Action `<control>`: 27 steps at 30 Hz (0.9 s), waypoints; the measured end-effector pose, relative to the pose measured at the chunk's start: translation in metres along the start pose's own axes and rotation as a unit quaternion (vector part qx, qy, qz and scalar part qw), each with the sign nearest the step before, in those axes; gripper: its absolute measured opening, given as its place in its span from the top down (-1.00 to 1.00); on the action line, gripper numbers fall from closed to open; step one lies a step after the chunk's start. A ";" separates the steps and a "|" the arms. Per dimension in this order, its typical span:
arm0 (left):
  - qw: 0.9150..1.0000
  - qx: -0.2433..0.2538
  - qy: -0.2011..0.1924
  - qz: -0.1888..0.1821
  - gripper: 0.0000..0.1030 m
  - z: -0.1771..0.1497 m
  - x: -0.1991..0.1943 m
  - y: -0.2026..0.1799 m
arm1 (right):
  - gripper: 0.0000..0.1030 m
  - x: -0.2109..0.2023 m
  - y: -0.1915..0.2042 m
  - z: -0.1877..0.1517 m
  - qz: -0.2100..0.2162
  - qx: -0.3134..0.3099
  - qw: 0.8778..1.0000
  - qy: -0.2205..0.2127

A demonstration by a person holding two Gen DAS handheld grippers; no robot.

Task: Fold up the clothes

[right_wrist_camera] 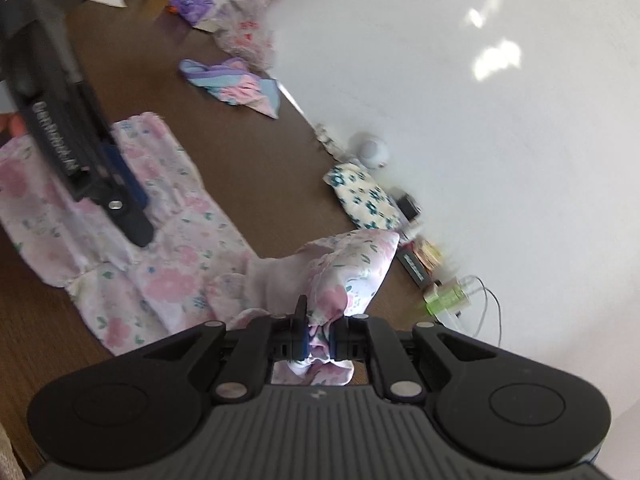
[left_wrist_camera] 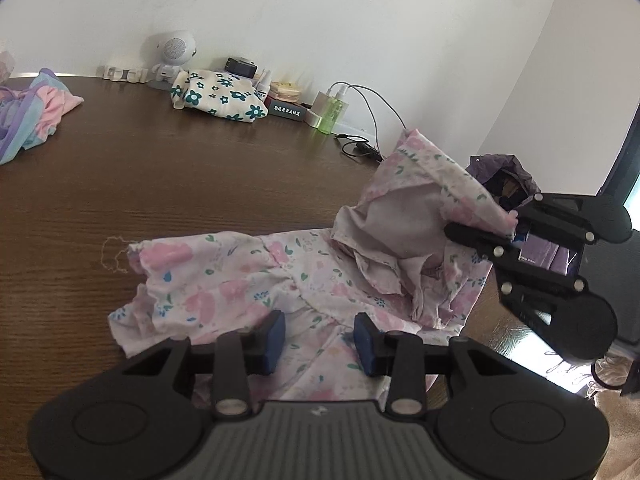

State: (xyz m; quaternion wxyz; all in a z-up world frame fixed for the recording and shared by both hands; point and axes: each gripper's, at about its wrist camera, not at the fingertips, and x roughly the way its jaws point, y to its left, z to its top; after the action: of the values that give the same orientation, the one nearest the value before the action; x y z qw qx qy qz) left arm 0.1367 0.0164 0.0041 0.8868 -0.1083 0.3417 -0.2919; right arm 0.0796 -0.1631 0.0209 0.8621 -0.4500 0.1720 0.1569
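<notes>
A pink floral garment (left_wrist_camera: 248,288) lies on the brown wooden table (left_wrist_camera: 200,184). My left gripper (left_wrist_camera: 320,338) is open, its blue pads just above the garment's near edge. My right gripper (right_wrist_camera: 319,338) is shut on a bunched part of the garment (right_wrist_camera: 348,268) and lifts it above the table. In the left wrist view the right gripper (left_wrist_camera: 514,228) holds that raised fold at the right. In the right wrist view the left gripper (right_wrist_camera: 128,200) hovers over the flat part of the garment (right_wrist_camera: 168,248).
A cream garment with teal flowers (left_wrist_camera: 220,96) lies folded at the back. A pastel striped garment (left_wrist_camera: 28,116) lies at far left. A white robot speaker (left_wrist_camera: 174,54), boxes, a green bottle (left_wrist_camera: 332,114) and cables (left_wrist_camera: 360,146) line the wall.
</notes>
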 end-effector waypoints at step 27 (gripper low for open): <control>0.998 -0.063 0.000 -0.021 0.52 0.033 0.036 0.015 | 0.05 -0.029 -0.055 -0.033 0.235 0.339 0.907 -0.082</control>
State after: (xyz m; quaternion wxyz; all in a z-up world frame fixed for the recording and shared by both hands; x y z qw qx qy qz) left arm 0.1872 0.0067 0.0030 0.8719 -0.1710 0.3567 -0.2885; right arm 0.0718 -0.2241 0.0556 0.9120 -0.0627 0.2446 0.3232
